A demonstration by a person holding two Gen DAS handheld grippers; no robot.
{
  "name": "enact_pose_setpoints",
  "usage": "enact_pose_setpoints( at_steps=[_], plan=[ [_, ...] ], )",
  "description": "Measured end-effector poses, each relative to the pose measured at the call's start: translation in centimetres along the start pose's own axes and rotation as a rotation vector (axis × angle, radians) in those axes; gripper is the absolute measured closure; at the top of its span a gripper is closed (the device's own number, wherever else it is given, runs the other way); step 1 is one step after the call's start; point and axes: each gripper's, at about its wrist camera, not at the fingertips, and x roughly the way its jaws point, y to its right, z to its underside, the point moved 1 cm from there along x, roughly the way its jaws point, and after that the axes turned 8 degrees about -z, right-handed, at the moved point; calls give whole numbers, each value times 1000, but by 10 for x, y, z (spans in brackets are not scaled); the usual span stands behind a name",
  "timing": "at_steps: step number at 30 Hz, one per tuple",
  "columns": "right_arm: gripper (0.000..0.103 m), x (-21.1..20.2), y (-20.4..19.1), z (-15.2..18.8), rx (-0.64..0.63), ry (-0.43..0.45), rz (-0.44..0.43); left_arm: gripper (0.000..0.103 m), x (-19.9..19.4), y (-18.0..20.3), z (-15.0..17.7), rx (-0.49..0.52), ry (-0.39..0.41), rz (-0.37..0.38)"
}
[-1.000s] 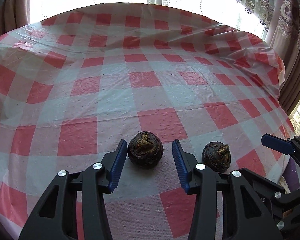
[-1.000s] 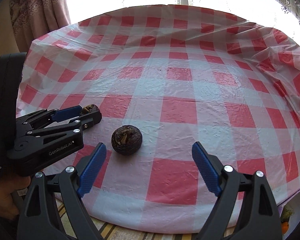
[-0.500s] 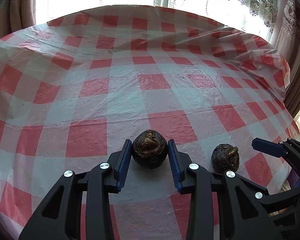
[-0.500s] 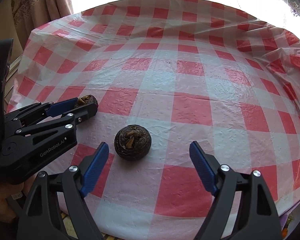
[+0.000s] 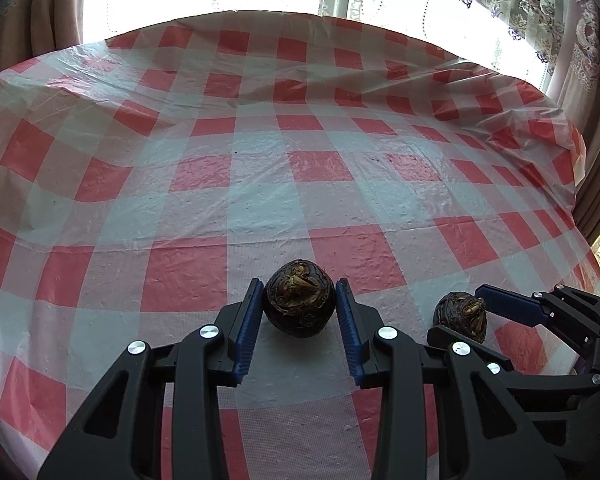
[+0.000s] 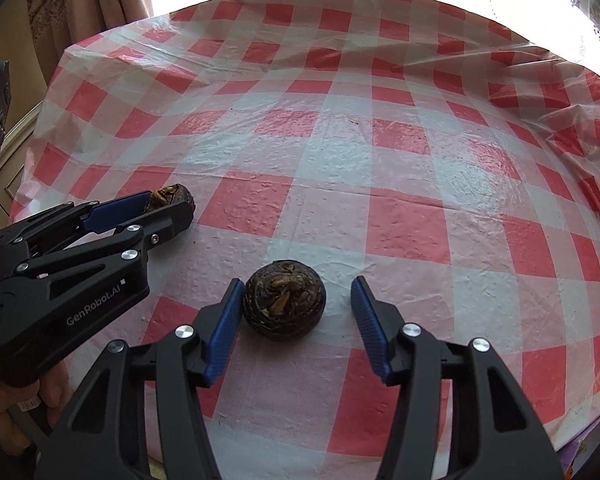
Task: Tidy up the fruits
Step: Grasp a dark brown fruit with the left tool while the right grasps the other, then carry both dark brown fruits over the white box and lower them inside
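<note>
Fruits, two dark round ones, sit side by side near the worktop's front edge. My left gripper (image 5: 299,312) has its jaws clenched on the left fruit (image 5: 299,304). My right gripper (image 6: 298,322) has jaws closing around the right fruit (image 6: 285,305); one pad touches, the other stands clear. Step in hand: twin pickup. Next I judge: finish that squeeze, then lift both off the checked cloth (image 6: 380,160).

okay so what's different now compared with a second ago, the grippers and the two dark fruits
The left gripper closed onto its dark fruit. The right gripper moved in around the other fruit and is closing, one pad touching, the other apart. Both fruits stayed put on the checked tablecloth.
</note>
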Motion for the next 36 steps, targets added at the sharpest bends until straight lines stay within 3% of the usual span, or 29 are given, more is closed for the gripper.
enact_pose_setpoints(
  at_steps=[2,21,36],
  plan=[
    [62,0,-3,1,-17,1,4,68,0,0,0,1,1,-1],
    [63,-24,5,21,14,54,59,68,-15,22,9,77,44,-54],
    [63,-67,25,61,80,84,109,68,-42,45,12,162,83,-110]
  ],
)
